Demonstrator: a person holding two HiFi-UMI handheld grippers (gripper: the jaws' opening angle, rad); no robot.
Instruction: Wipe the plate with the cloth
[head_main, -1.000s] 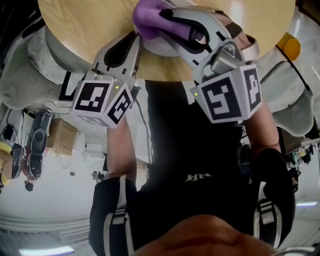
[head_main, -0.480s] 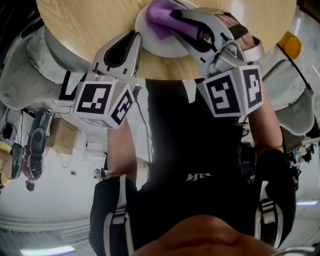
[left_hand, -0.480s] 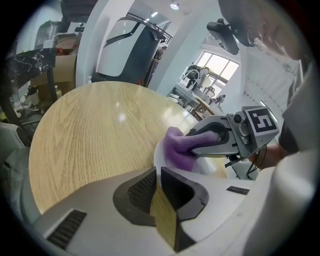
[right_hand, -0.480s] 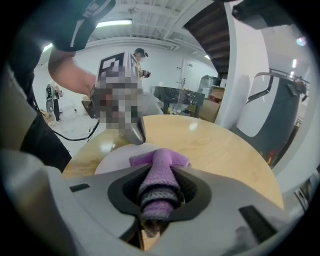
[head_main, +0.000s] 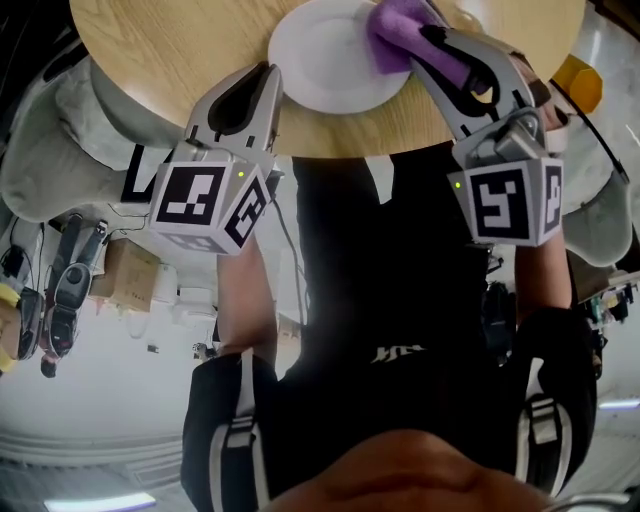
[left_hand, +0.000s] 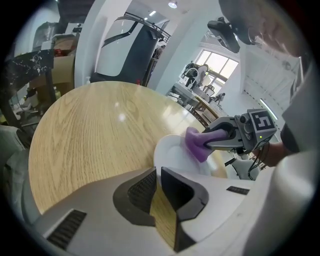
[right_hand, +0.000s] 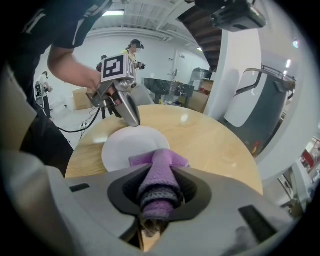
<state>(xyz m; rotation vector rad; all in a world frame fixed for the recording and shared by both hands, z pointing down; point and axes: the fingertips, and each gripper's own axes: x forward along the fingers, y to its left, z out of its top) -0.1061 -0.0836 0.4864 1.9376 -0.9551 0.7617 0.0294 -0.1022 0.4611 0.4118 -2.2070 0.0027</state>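
Observation:
A white plate (head_main: 325, 60) lies on the round wooden table (head_main: 170, 50) near its front edge. My left gripper (head_main: 270, 72) stays at the plate's left rim; in the left gripper view the left gripper (left_hand: 158, 171) has its jaws nearly together, pinching that rim of the plate (left_hand: 172, 155). My right gripper (head_main: 412, 35) is shut on a purple cloth (head_main: 392, 35), which presses on the plate's right side. From the right gripper view, the cloth (right_hand: 159, 172) bunches between the jaws and hangs over the plate (right_hand: 122, 147).
A white and dark chair (left_hand: 125, 50) stands behind the table. Another chair (right_hand: 260, 100) is at the table's far side in the right gripper view. Cardboard boxes (head_main: 125, 270) and cables lie on the floor. The table's wood (right_hand: 210, 145) beyond the plate is bare.
My right gripper has swept the purple cloth across the plate from its left side to its right side in the head view. The left gripper has stayed in place.

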